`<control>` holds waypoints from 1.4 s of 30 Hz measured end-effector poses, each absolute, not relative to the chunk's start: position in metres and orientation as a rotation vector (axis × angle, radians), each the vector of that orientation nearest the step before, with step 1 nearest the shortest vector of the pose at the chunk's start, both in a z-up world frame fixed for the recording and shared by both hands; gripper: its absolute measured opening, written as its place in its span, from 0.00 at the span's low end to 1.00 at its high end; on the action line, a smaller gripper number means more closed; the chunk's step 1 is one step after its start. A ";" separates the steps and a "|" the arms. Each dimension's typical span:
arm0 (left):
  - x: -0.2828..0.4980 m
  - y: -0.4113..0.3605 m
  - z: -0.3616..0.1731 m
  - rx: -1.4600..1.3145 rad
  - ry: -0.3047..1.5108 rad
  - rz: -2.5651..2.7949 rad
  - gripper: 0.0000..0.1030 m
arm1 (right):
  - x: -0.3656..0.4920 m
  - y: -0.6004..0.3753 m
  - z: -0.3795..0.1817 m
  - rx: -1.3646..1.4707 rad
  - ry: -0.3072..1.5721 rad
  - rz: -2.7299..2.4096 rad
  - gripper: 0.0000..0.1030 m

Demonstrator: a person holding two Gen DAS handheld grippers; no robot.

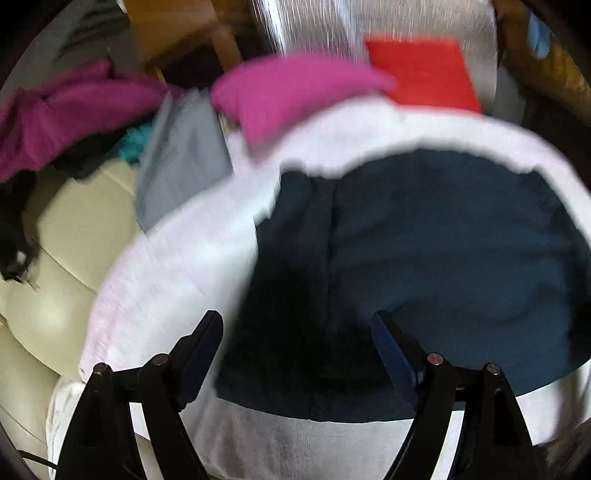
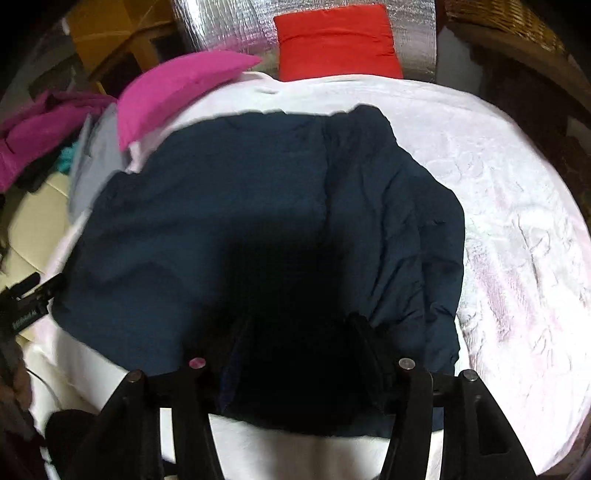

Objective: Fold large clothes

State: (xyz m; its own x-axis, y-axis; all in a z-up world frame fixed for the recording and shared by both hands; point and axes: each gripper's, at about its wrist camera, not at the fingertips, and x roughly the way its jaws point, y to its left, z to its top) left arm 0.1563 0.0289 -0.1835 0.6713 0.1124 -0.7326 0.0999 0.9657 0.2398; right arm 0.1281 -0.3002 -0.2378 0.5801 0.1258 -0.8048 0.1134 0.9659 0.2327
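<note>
A dark blue garment (image 1: 443,258) (image 2: 221,206) lies folded on a white blanket (image 1: 177,266) (image 2: 517,206). Its right side is creased and doubled over in the right wrist view. My left gripper (image 1: 297,321) is open over the garment's near left part, with nothing between its fingers (image 1: 207,339). The blurred left wrist view shows the garment's left edge just ahead of that gripper. My right gripper (image 2: 299,321) hovers over the garment's near middle in deep shadow. Its jaws stand apart, and creases run toward the right fingertip (image 2: 360,332).
A magenta folded piece (image 1: 295,92) (image 2: 177,85) and a red one (image 1: 424,74) (image 2: 336,40) lie at the blanket's far edge. Grey cloth (image 1: 181,162), a pile of clothes (image 1: 55,118) and a cream sofa (image 1: 74,229) are on the left. A wicker basket (image 2: 509,18) is at the far right.
</note>
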 end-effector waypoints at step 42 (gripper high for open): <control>-0.080 0.036 0.049 0.084 0.254 0.066 1.00 | -0.112 -0.226 -0.027 0.189 0.460 -0.072 0.82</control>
